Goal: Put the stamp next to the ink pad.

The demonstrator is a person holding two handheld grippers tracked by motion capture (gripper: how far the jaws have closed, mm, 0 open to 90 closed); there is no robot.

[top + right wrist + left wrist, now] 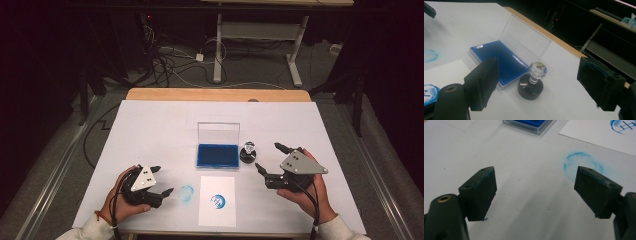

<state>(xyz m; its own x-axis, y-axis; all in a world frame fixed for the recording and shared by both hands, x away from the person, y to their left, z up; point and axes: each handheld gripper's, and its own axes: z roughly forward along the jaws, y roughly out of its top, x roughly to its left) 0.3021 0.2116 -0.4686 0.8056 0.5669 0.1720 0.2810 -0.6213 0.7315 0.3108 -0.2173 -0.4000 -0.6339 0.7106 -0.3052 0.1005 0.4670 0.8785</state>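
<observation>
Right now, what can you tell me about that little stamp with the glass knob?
The stamp stands upright on the white table cover, just right of the open blue ink pad, close beside its case; contact is unclear. It has a dark, round, squat base, glossy on top, and a thin clear stem ending in a faceted, glass-like ball. Nothing grips it: the right gripper is open, facing it from nearby.
</observation>
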